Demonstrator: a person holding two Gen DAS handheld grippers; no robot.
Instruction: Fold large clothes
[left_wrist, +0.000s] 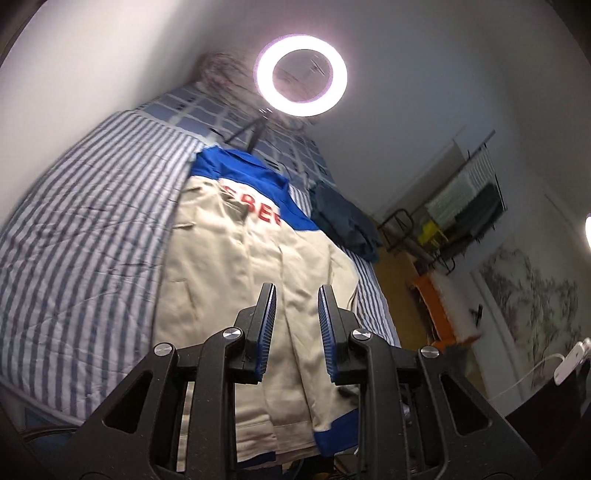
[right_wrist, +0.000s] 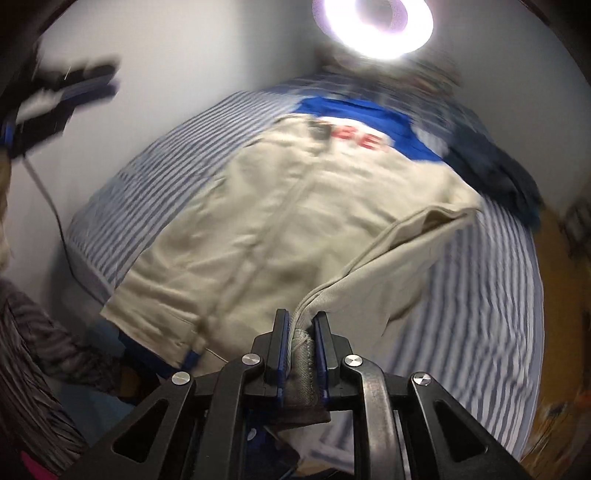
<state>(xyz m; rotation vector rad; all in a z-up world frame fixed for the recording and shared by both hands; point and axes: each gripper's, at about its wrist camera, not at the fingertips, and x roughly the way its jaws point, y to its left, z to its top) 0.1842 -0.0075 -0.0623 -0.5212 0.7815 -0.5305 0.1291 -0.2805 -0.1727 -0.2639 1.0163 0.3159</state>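
Observation:
A beige jacket (left_wrist: 236, 251) with a blue yoke and red letters lies spread on the striped bed (left_wrist: 74, 229). In the left wrist view my left gripper (left_wrist: 296, 291) hovers above the jacket's lower part, its fingers apart with nothing pinched between them. In the right wrist view my right gripper (right_wrist: 301, 315) is shut on a bunched beige sleeve (right_wrist: 388, 258), which is lifted off the jacket (right_wrist: 266, 206) and stretches away toward the shoulder. The left gripper (right_wrist: 110, 79) shows blurred at the upper left, raised off the bed (right_wrist: 498, 295).
A dark blue garment (left_wrist: 343, 218) lies on the bed beside the jacket's collar. A lit ring light (left_wrist: 302, 75) on a tripod stands at the bed's far end. A rack and orange object (left_wrist: 436, 302) stand to the right. A person's grey sleeve (right_wrist: 37, 350) is at lower left.

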